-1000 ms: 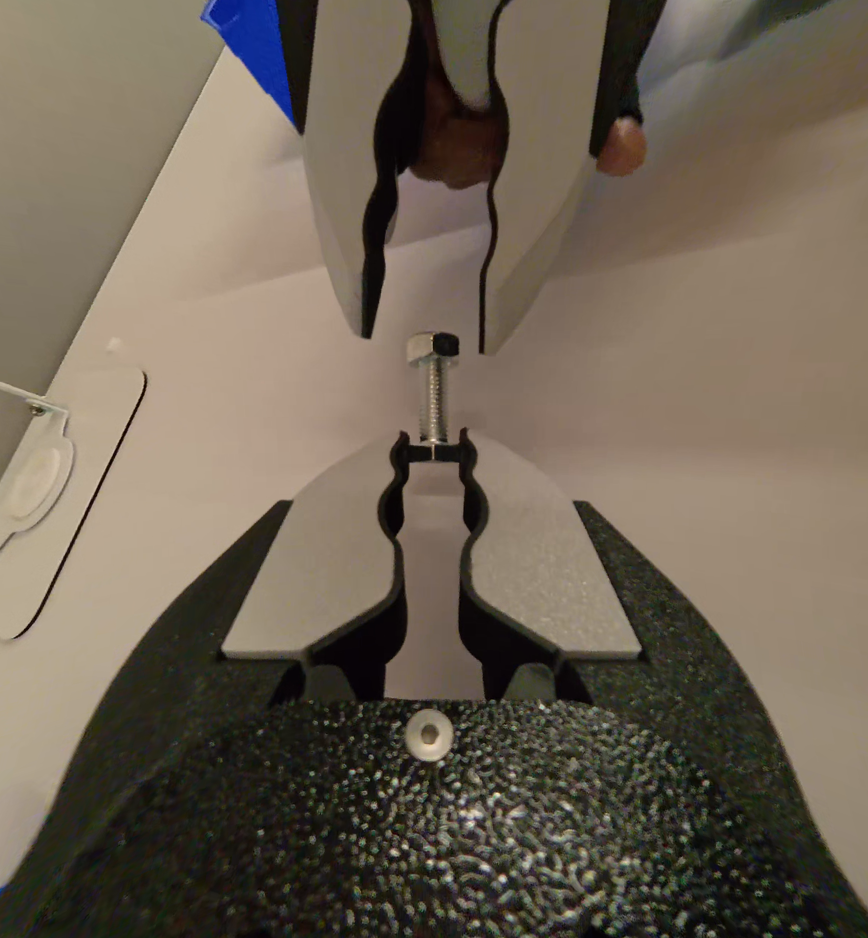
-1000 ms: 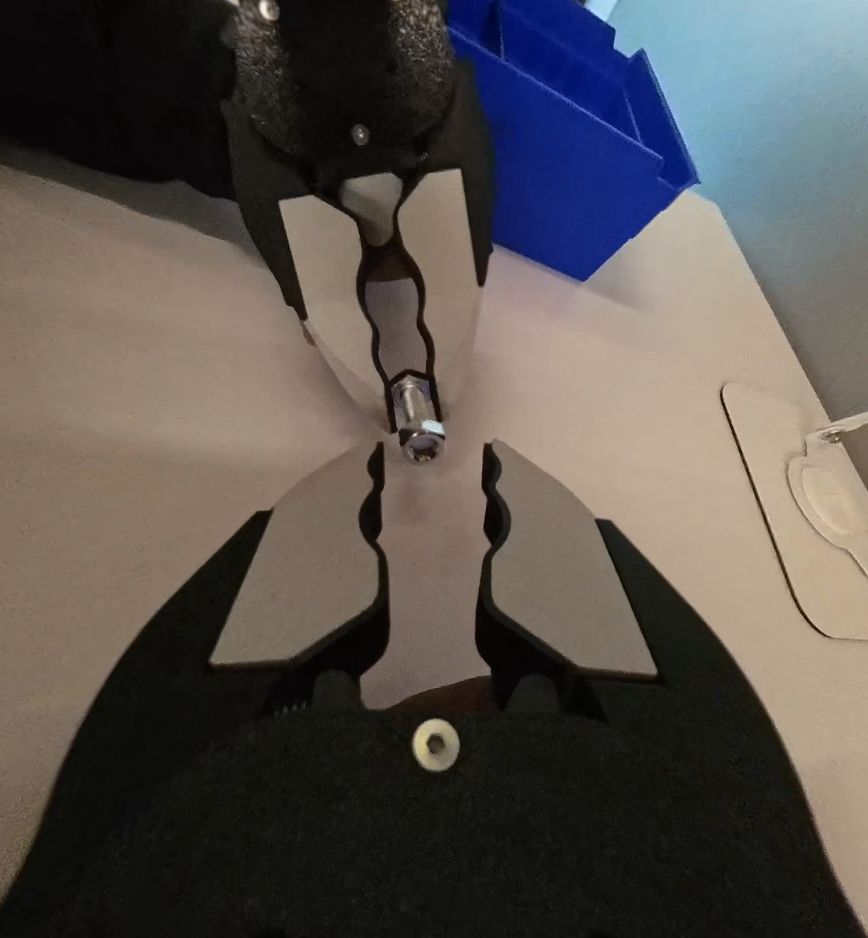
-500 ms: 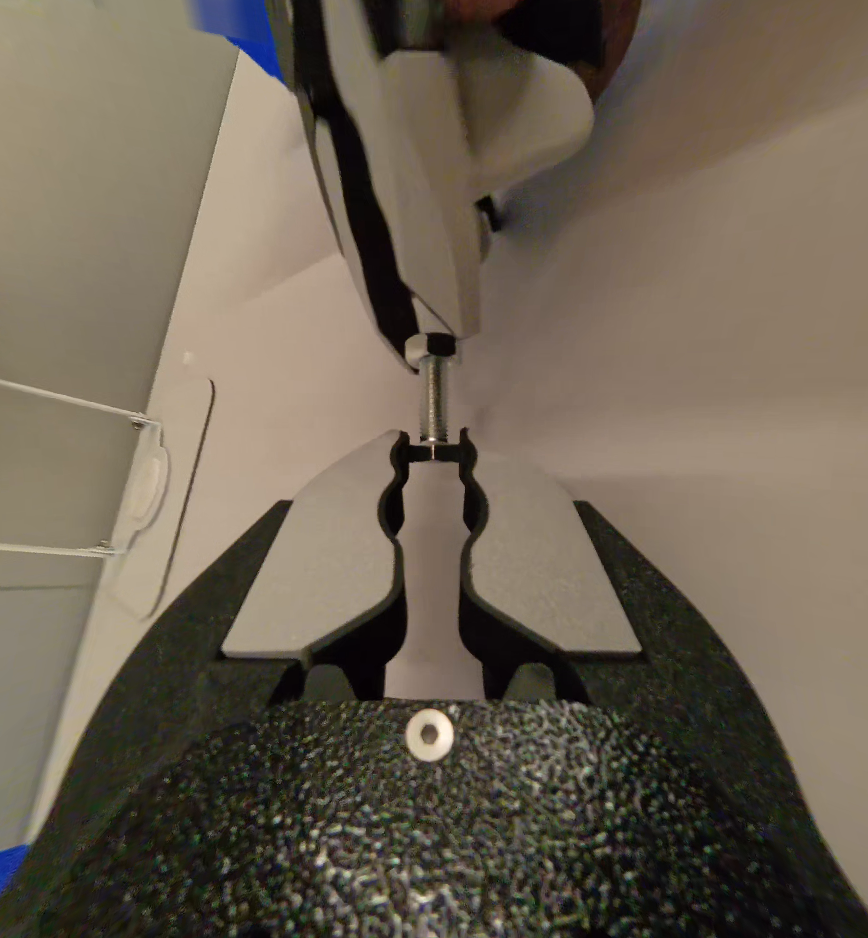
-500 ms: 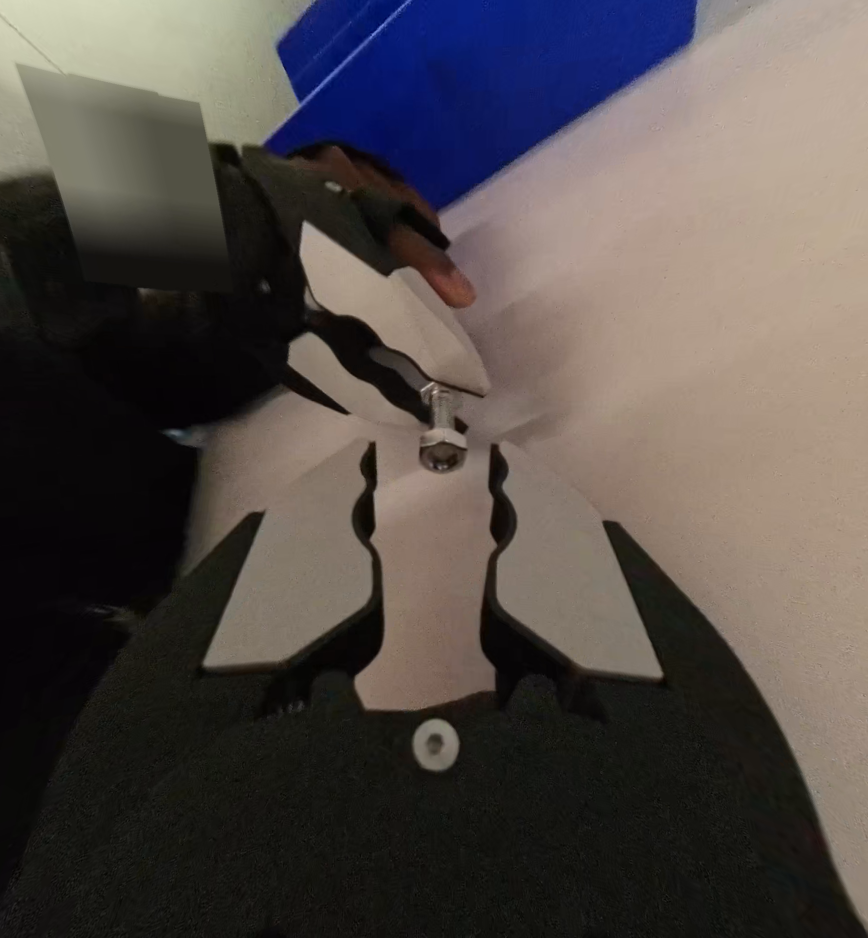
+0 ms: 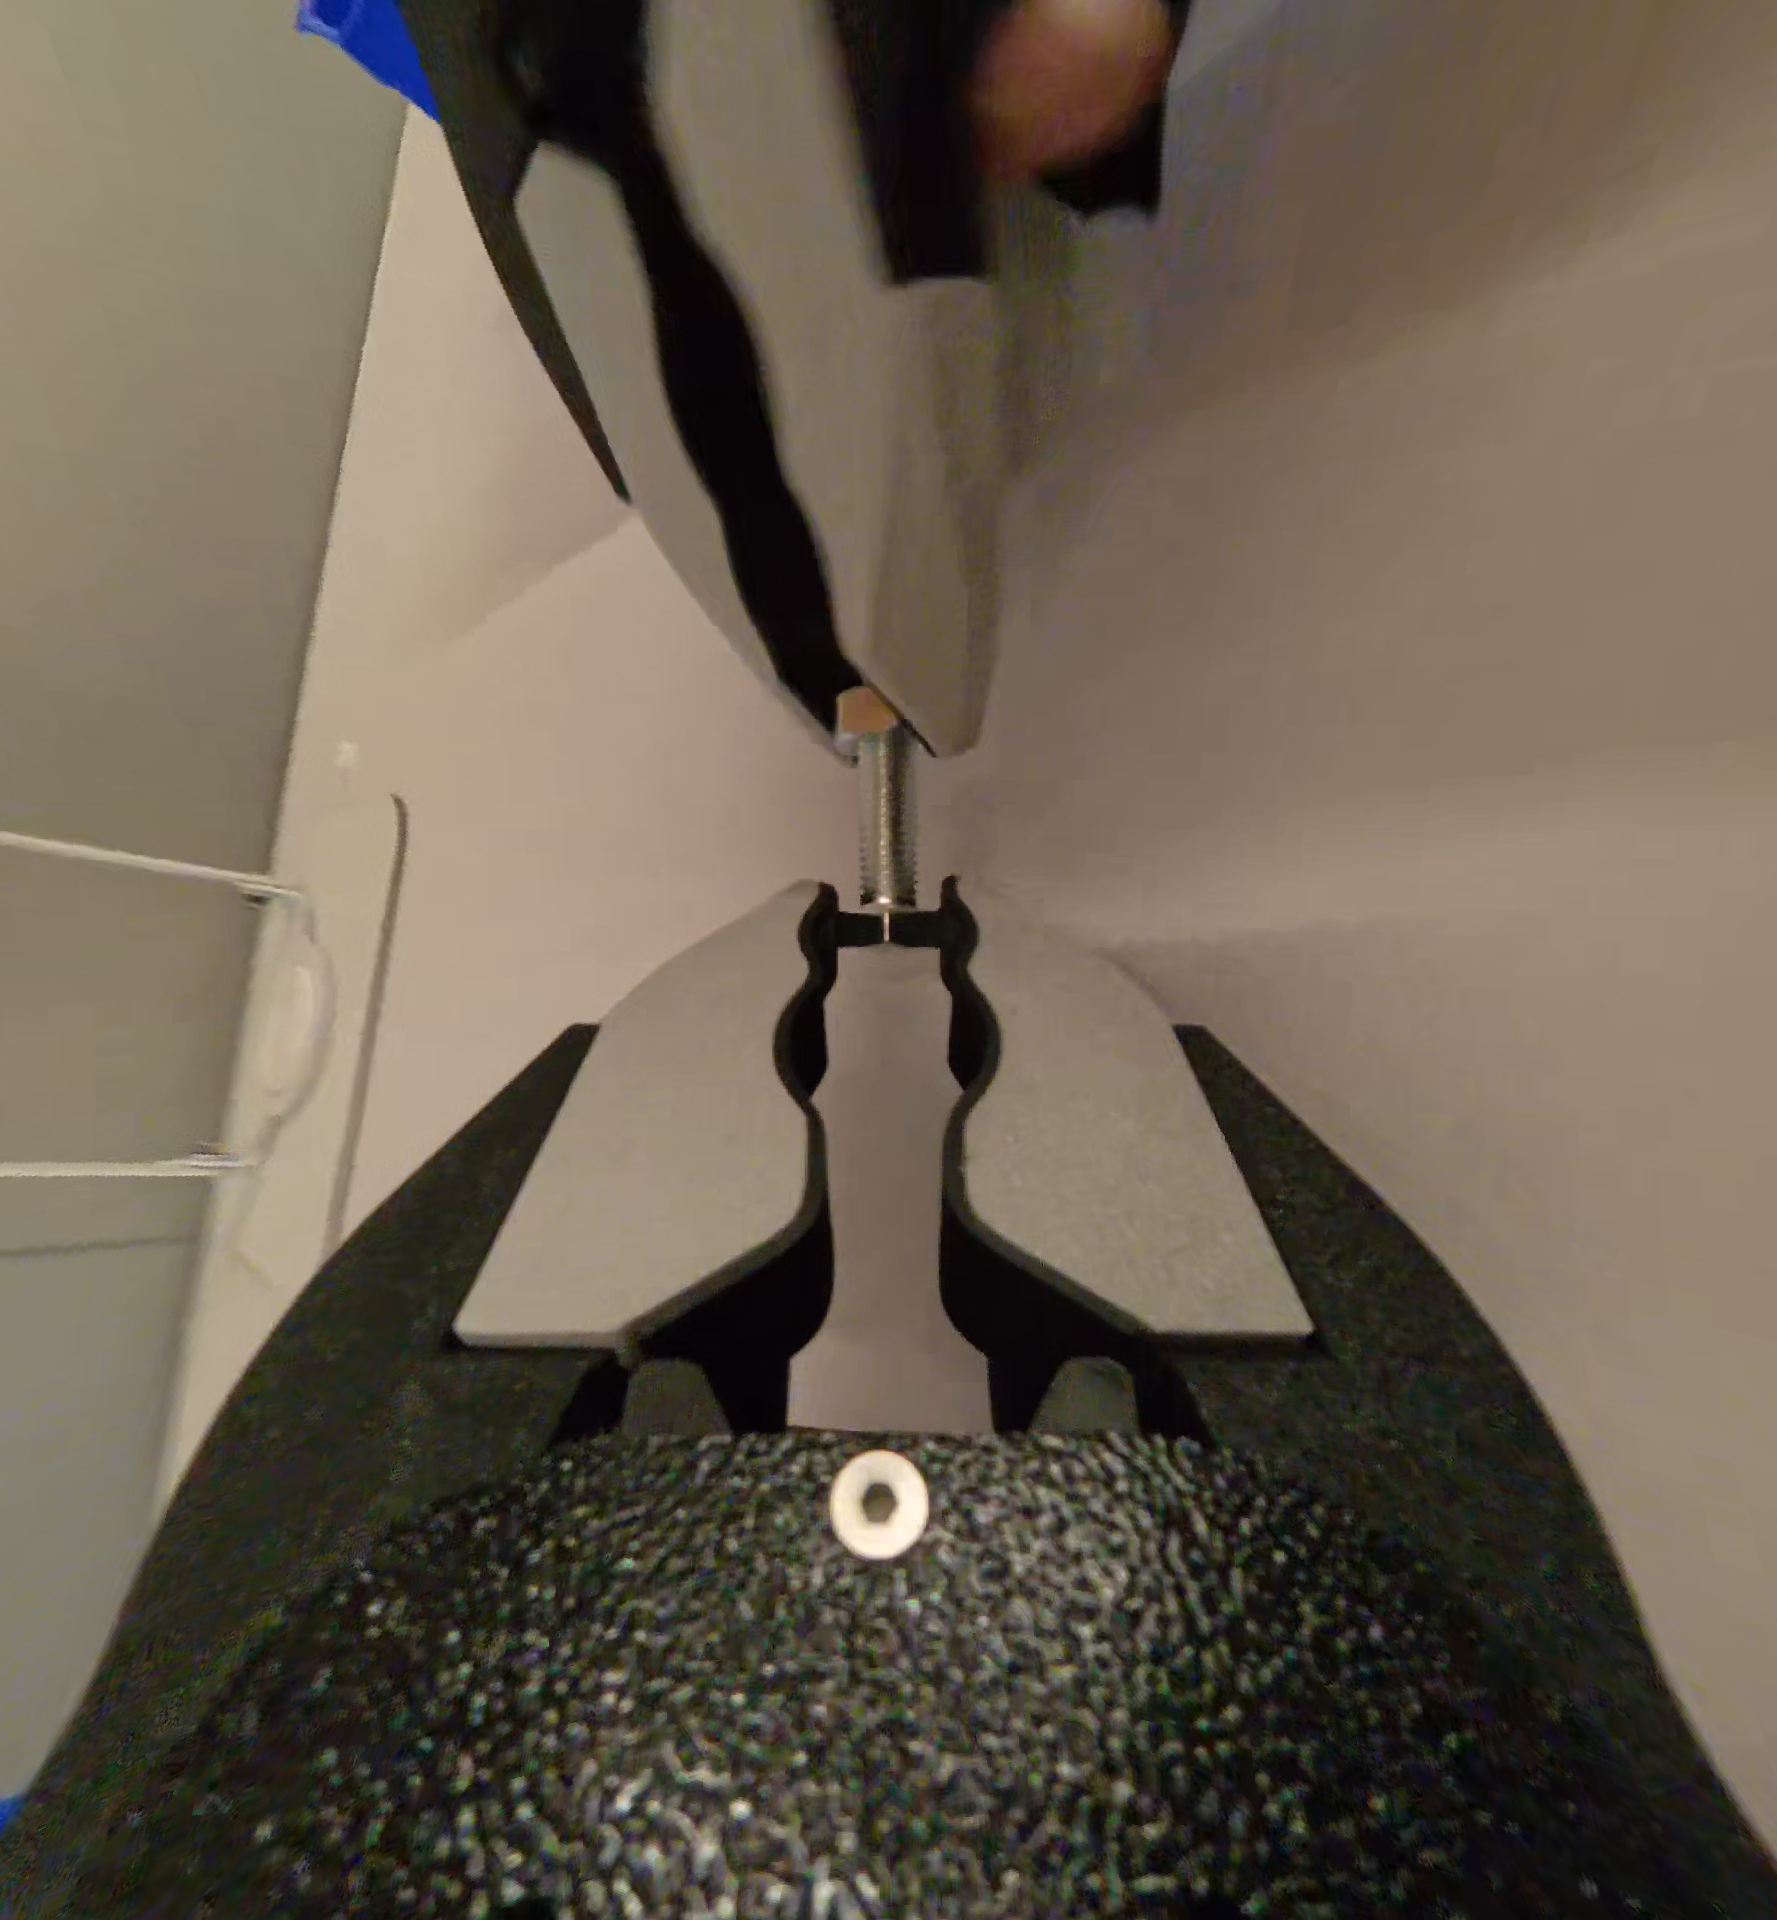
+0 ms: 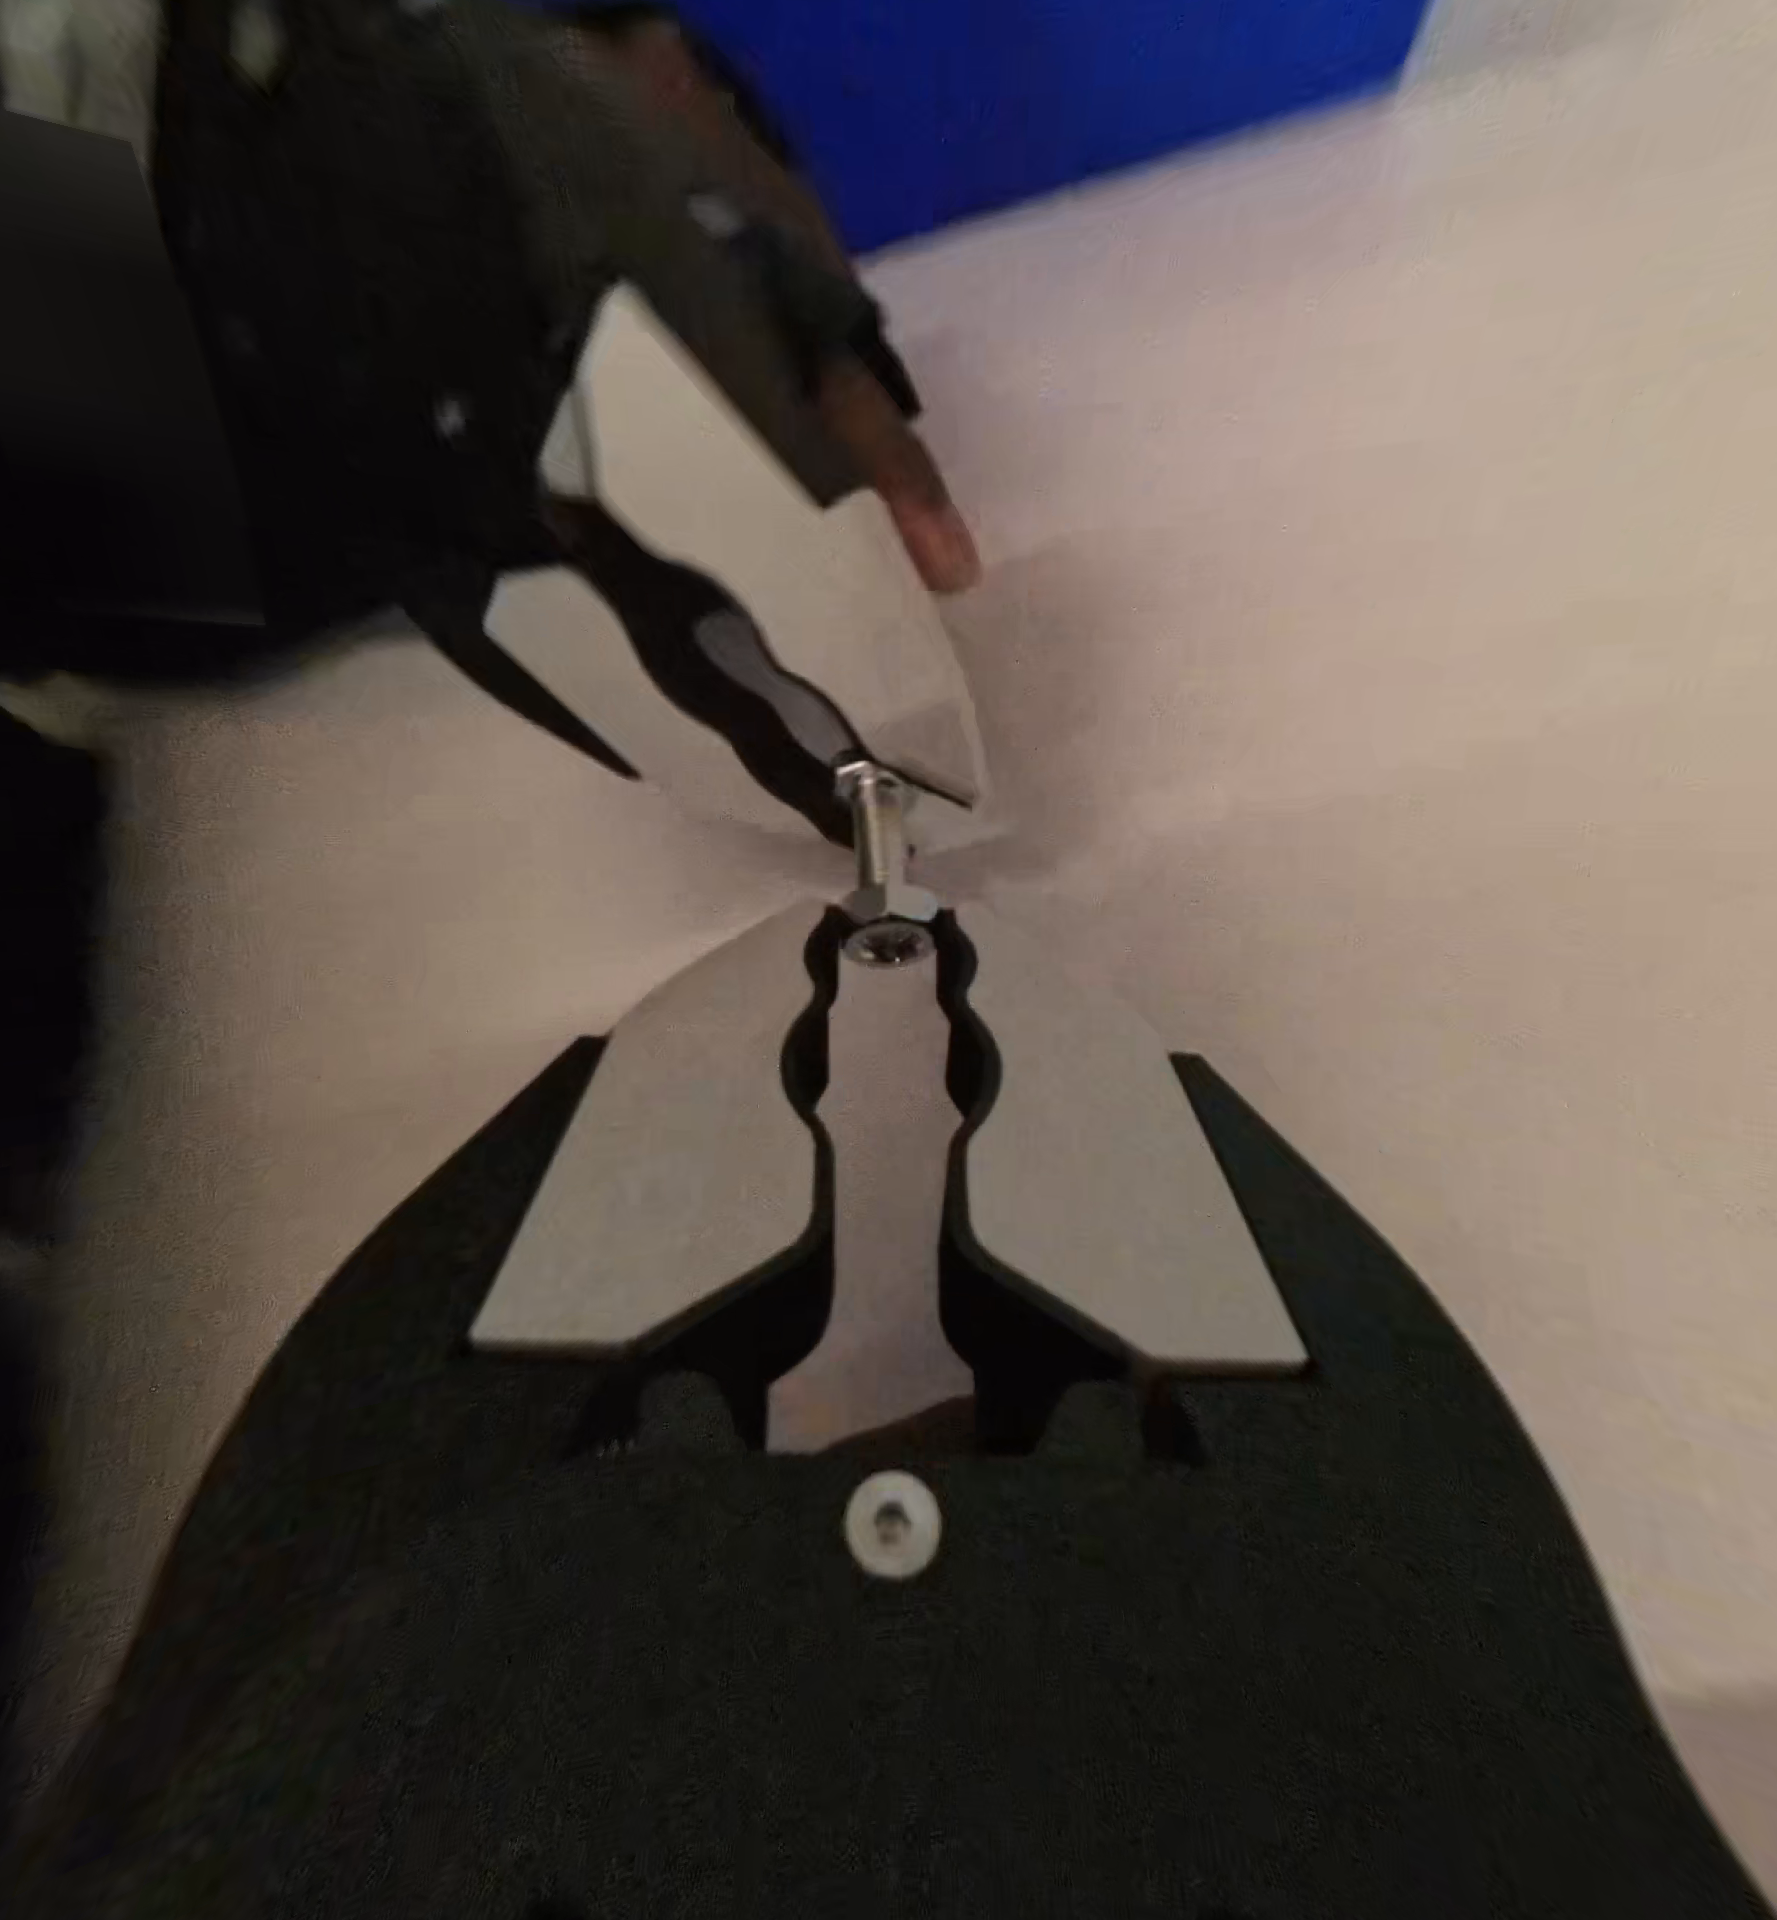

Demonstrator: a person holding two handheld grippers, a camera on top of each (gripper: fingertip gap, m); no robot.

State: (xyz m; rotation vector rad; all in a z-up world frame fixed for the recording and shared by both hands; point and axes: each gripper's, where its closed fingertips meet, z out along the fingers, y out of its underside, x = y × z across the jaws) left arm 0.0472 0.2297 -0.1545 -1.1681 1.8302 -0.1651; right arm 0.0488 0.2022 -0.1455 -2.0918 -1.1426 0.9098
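A pale tabletop fills both views, a blue bin at its far edge. Above it, the left tongs and right tongs meet tip to tip, each closed narrowly on one silver bolt. The left tongs grip something dark at the threaded end, the right tongs clamp the hex head, and the bolt hangs between them clear of the tabletop.
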